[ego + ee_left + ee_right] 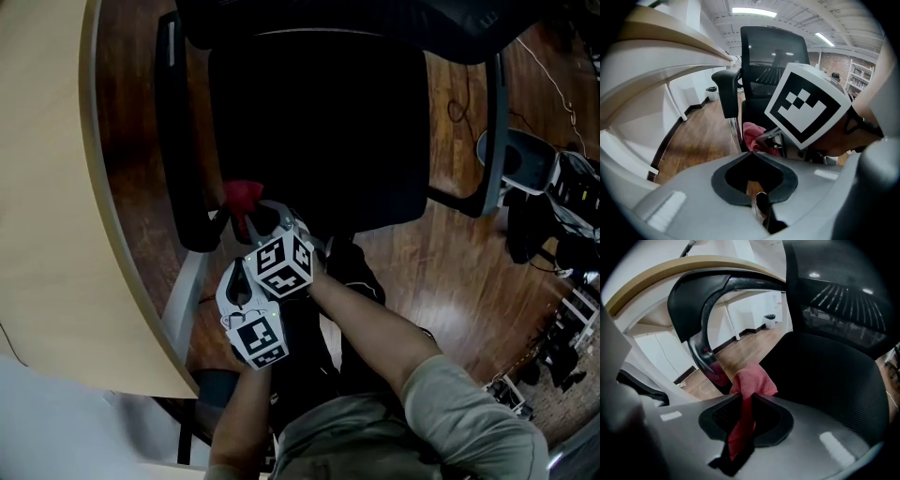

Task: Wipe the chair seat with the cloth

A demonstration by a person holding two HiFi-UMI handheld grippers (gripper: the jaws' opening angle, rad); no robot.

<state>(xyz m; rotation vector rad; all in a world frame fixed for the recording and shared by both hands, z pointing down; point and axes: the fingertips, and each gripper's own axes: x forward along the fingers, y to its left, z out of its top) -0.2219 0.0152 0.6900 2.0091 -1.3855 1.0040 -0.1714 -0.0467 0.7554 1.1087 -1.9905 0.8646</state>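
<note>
1. Left gripper (751, 152): lower centre of the head view, nearest the person. Jaws together, nothing between them.
2. Right gripper (743, 397): just above the left one in the head view. Jaws clamped on the cloth.
3. Cloth (752, 380): red, with a small bunch past the jaw tips and a tail trailing back between them. It sits at the seat's front-left corner, close to the armrest. Whether it touches the seat cannot be told.
4. Chair seat (319, 131): black mesh, upper centre of the head view. Risk: with so little cloth leading, the hard jaw tips could scrape the mesh, or drag could pull the cloth free.
5. Armrest (183, 141): left of the seat. Risk: the cloth snags on its post at the start of a stroke.
6. Desk (47, 187): curved edge, far left. Risk: a hard push could turn the chair.
</note>
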